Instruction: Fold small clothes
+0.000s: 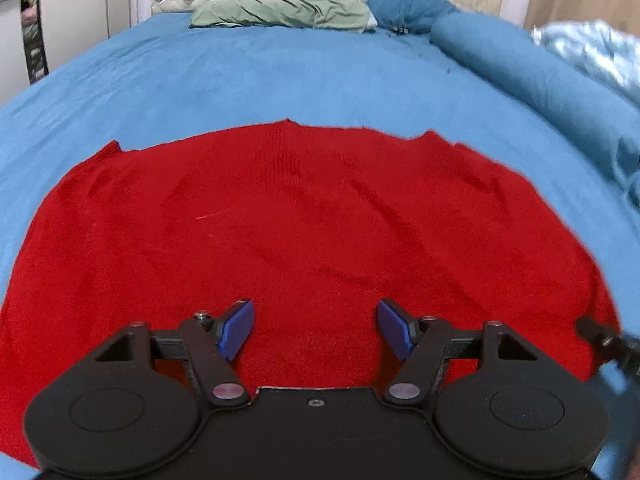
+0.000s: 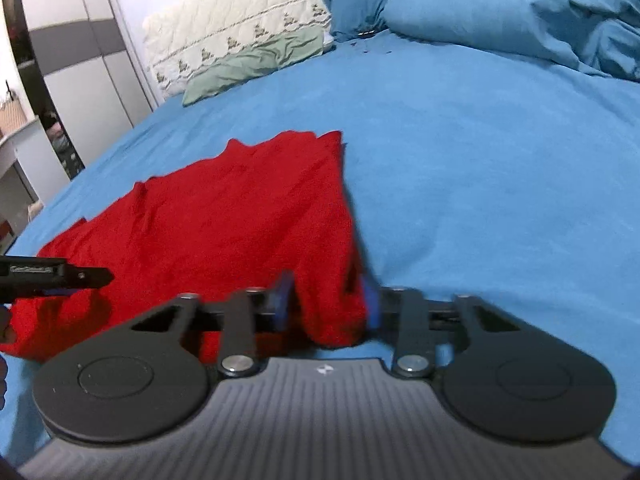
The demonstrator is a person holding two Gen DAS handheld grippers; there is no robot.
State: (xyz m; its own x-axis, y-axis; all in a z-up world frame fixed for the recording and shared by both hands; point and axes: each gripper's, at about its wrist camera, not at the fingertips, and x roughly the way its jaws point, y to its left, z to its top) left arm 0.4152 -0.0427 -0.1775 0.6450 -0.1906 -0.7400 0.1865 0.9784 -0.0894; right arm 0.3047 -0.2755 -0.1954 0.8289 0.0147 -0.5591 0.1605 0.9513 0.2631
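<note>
Sweater (image 1: 304, 220): red knit, spread flat on the blue bed (image 1: 280, 80), near edge. Judged soft, light and limp, likely to sag when lifted; best taken at a corner or hem. Left gripper (image 1: 316, 330): held wide apart over the hem, nothing gripped. Right gripper (image 2: 326, 304): blurred; cloth bunched between the fingers, closure cannot be told. Open sheet lies beyond and right; pillows (image 1: 280, 12) stay well apart.

Ahead of the claw: sweater (image 1: 304, 220) of red matt fine-ribbed knit; sheet (image 1: 280, 80) of matt blue cloth.
</note>
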